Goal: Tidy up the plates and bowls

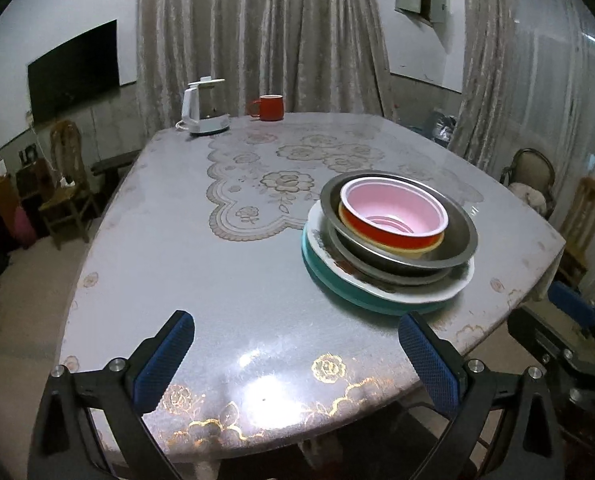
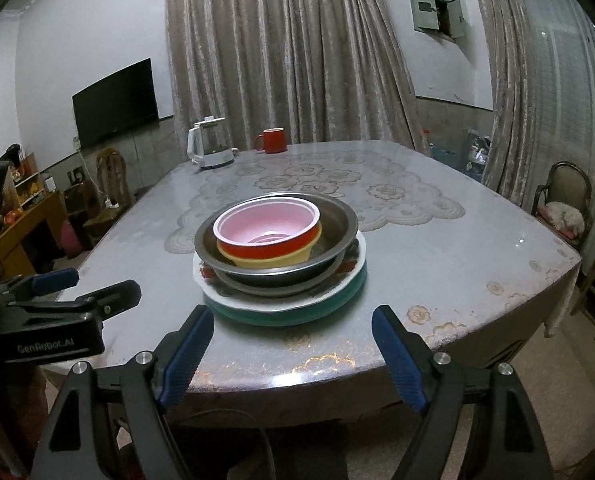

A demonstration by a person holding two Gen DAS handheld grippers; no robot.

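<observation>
One stack of dishes stands on the table's near right part. At the bottom lies a teal plate [image 1: 337,286] [image 2: 289,314], then a white patterned plate [image 1: 377,284] [image 2: 233,296], two metal bowls [image 1: 453,248] [image 2: 337,220], a yellow bowl [image 1: 413,248] [image 2: 277,262] and on top a red bowl [image 1: 393,216] [image 2: 269,228] with a pink inside. My left gripper [image 1: 295,334] is open over the bare tabletop, left of and short of the stack. My right gripper [image 2: 293,326] is open, empty, just short of the teal plate's near edge.
A white kettle [image 1: 201,110] [image 2: 211,148] and a red mug [image 1: 269,107] [image 2: 271,141] stand at the far edge of the table [image 1: 201,280] [image 2: 437,248]. Wooden chairs [image 1: 67,184] stand left and right of it. The other gripper shows at each view's side.
</observation>
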